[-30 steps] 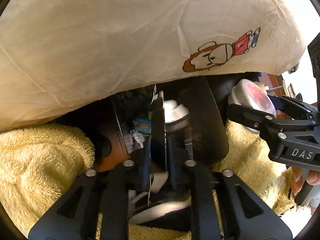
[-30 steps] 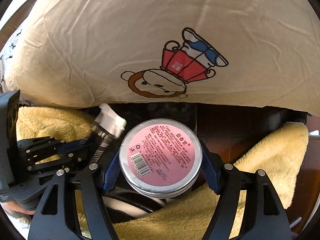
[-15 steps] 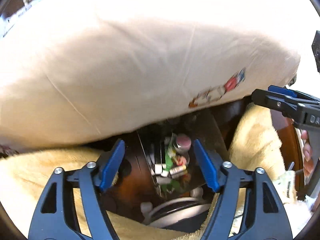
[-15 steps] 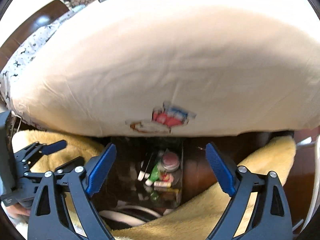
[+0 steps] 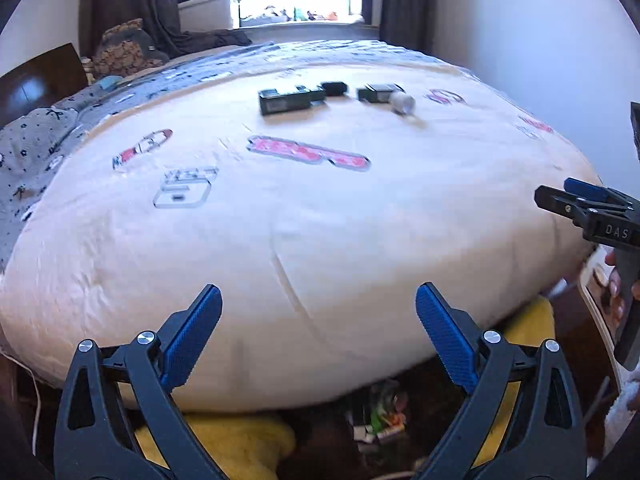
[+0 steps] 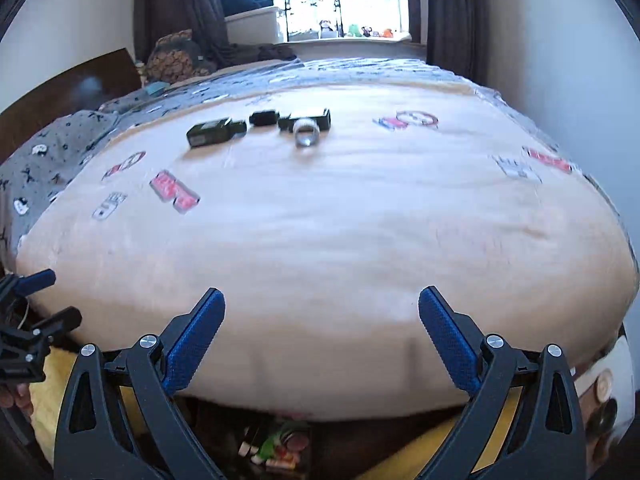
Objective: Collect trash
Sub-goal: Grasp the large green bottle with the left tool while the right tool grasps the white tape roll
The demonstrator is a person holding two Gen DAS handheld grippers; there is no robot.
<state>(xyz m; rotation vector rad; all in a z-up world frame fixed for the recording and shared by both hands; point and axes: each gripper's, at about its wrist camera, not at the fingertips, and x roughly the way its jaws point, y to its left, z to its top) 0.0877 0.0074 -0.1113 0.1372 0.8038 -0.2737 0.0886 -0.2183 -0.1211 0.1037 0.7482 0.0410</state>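
Observation:
Several trash items lie far out on the cream bedspread: a dark box, a small black piece, another dark box and a round silver tin. The same dark box and tin show in the right wrist view. A dark bin of collected trash sits below the bed edge. My left gripper is open and empty above the bin. My right gripper is open and empty; it also shows at the right of the left wrist view.
A yellow fluffy towel lies around the bin on the dark wooden floor. A grey patterned quilt covers the bed's left side. A dark wooden headboard stands at left. A window with curtains is behind the bed.
Both grippers let go of their items, the spray bottle and the pink-labelled tin, into the bin, opened, and rose up so the bed top is now in view.

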